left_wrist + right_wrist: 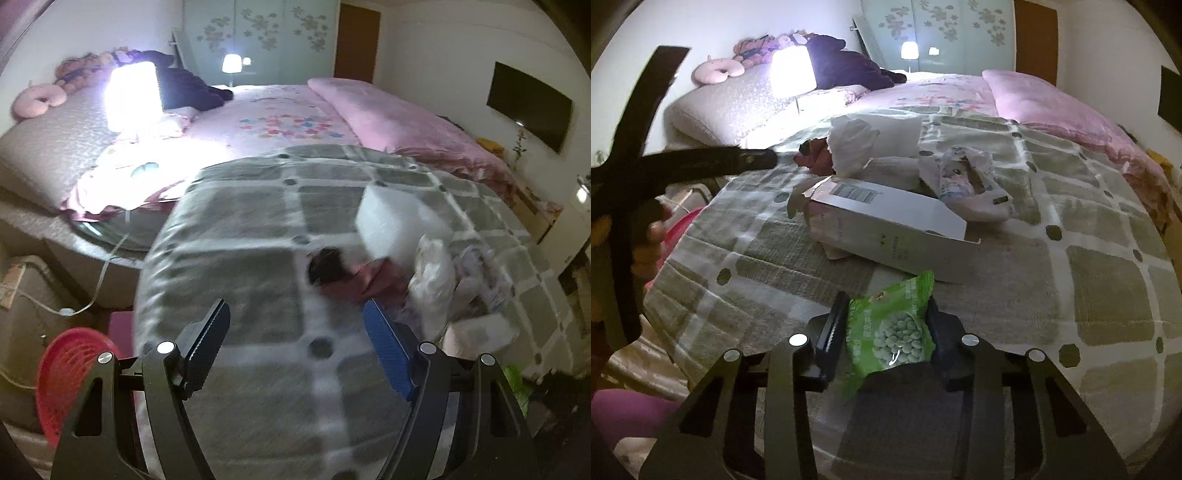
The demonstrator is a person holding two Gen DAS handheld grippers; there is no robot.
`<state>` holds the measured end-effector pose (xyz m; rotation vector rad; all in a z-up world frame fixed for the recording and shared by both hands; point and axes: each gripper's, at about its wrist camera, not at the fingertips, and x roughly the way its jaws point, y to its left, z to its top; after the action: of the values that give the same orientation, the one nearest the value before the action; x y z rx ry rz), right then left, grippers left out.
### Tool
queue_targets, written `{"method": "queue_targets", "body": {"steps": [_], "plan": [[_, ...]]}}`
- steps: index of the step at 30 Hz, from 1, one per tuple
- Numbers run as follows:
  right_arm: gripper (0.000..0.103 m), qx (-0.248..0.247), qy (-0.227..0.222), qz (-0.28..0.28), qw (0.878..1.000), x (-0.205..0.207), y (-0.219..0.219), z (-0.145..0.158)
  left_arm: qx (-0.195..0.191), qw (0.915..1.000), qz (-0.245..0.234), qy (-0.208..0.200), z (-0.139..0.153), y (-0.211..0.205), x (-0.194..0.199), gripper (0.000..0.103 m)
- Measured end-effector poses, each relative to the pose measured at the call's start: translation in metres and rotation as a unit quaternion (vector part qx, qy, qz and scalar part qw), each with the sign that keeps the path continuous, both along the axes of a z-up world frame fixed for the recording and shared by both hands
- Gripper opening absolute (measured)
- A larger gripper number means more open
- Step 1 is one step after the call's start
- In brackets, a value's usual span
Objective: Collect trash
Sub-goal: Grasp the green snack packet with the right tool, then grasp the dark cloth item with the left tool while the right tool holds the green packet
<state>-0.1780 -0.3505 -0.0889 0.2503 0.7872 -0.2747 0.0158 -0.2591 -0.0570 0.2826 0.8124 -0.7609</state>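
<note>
The green snack packet (892, 332), one piece of the trash, is pinched between the fingers of the right tool (886, 325) just above the checked blanket (1089, 295) at the near edge of the bed (288, 110). The step in hand appears to be carrying this packet off; the red basket (70, 376) beside the bed is the likely receptacle, though that is a judgement. The left tool (295, 332) hangs spread and empty; a white carton (886, 225), crumpled white bag (853, 147) and printed wrapper (967, 181) remain on the blanket.
</note>
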Motion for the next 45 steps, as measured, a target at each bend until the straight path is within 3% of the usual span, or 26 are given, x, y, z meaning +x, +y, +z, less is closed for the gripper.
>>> {"method": "queue_targets", "body": {"steps": [11,13,15,21,27,37,45], "plan": [[0.038,0.012,-0.004,0.002,1.0,-0.002,-0.004,0.0,-0.006,0.9977,0.01,0.066,-0.026,-0.04,0.03,0.071],[0.038,0.015,-0.005,0.002,1.0,-0.002,-0.004,0.0,-0.013,0.9973,0.004,0.072,-0.027,-0.04,0.03,0.064],[0.038,0.018,-0.006,0.001,1.0,-0.003,-0.004,0.0,-0.02,0.9969,-0.005,0.076,-0.027,-0.04,0.029,0.05],[0.038,0.027,-0.007,-0.002,1.0,-0.003,-0.006,0.0,-0.036,0.9962,-0.026,0.075,-0.023,-0.034,0.018,0.027],[0.038,0.035,-0.008,-0.003,0.999,-0.004,-0.009,0.0,-0.056,0.9943,-0.023,0.088,-0.016,-0.018,0.014,0.017],[0.038,0.051,-0.011,-0.006,0.999,-0.006,-0.012,0.003,-0.086,0.9944,-0.019,0.058,0.012,0.021,0.004,0.016],[0.038,0.037,-0.029,0.002,0.999,-0.007,-0.009,0.024,-0.09,0.9958,-0.007,0.018,0.025,0.051,-0.008,0.016]]}}
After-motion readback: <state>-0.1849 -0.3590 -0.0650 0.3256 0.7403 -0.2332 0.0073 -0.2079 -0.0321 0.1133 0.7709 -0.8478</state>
